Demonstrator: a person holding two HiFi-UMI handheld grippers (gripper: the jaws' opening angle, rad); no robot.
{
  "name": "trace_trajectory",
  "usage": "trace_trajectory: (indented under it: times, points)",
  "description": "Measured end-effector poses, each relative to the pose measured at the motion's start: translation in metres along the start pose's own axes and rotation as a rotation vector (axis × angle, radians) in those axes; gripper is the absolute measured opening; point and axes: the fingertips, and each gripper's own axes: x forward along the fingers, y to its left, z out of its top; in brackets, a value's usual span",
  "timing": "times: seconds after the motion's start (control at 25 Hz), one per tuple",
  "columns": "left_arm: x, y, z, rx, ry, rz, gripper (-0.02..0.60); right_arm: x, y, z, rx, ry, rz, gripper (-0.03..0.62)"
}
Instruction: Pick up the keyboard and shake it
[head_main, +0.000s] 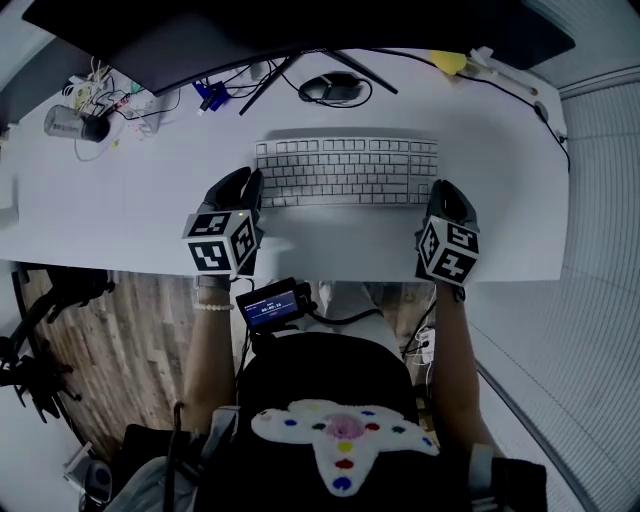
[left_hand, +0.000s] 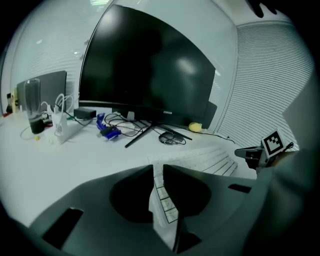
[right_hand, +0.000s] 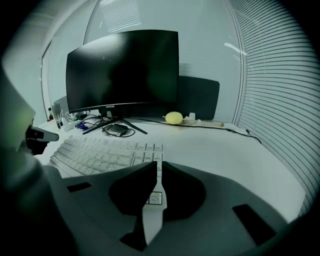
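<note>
A white keyboard (head_main: 345, 170) lies flat on the white desk (head_main: 110, 215), in front of the monitor. My left gripper (head_main: 251, 192) sits at its left end, and in the left gripper view the keyboard's (left_hand: 202, 159) edge runs between the jaws, which are closed narrowly on it (left_hand: 158, 171). My right gripper (head_main: 441, 196) is at the keyboard's right front corner. In the right gripper view its jaws (right_hand: 159, 167) stand almost together, with the keyboard's (right_hand: 100, 152) corner keys in the slit between them.
A dark curved monitor (head_main: 300, 30) stands behind the keyboard on spread legs. A black mouse (head_main: 335, 88) lies between them. A yellow object (head_main: 450, 62) is at the back right, blue cables (head_main: 210, 95) and a cup (head_main: 75, 122) at the back left.
</note>
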Motion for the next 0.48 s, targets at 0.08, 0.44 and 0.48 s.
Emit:
trace_trajectory:
  times: [0.08,0.44,0.48]
  points:
    - [-0.01,-0.006,0.012,0.032,-0.048,-0.015,0.039,-0.011,0.006,0.006,0.001,-0.028,0.007,0.049]
    - [-0.05,-0.046,0.07,0.11,-0.194,-0.135,0.017,-0.067,0.049,0.056,-0.014,-0.183,0.065,0.046]
    - [-0.055,-0.051,0.076,0.124,-0.212,-0.148,0.017,-0.074,0.054,0.063,-0.018,-0.201,0.074,0.045]
